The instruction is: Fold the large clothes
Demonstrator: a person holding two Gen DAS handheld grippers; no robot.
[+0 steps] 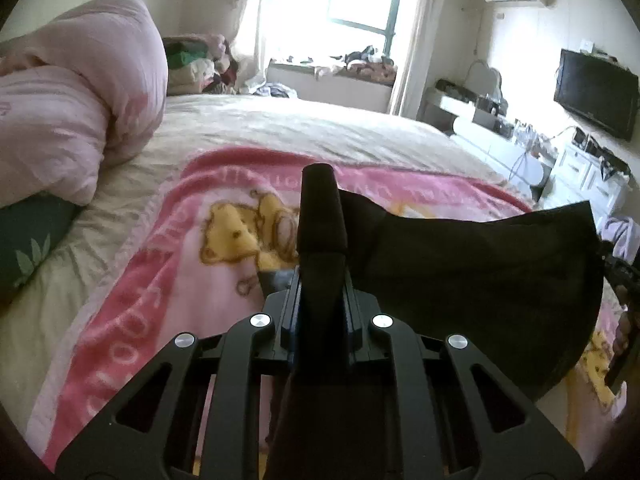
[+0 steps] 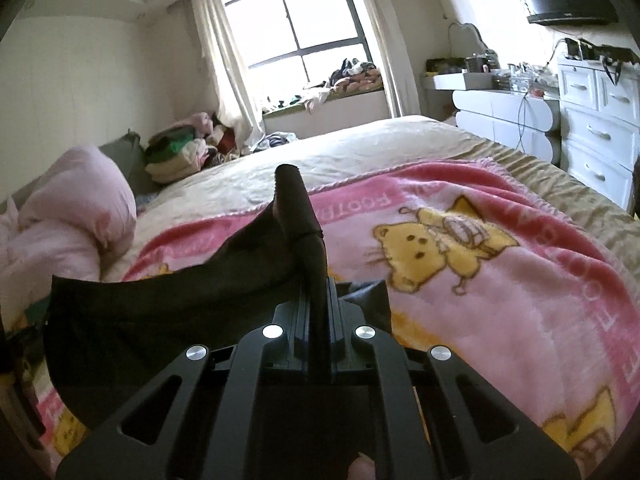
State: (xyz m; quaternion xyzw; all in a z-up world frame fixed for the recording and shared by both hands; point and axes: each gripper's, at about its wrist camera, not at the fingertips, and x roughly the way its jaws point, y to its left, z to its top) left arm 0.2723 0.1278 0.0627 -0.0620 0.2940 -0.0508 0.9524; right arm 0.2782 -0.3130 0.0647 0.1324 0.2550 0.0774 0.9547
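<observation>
Garment Held Up Between Two Tongs

Held in the air above the bed, one dark garment, stretched between the left tongs and the right tongs. Both tongs clenched, each pinching one upper corner of the cloth, with the fingers pressed flat together and no gap seen. Hung slack in the middle, with the top edge curved a little and the lower part dropping out of view toward the pink bear blanket.

Judged as an early step: cloth lifted and spread open, not yet laid down, no fold visible so far. Next move likely needing both tongs lowered together at equal height, keeping the edge tight, so that the garment lands flat on the blanket without wrinkles; otherwise one corner brought over to the other for a first half fold.

Counted: one dark garment, two tongs, one pink blanket with yellow bears, one rolled pink quilt at the head of the bed, one pile of other clothes behind it.
</observation>
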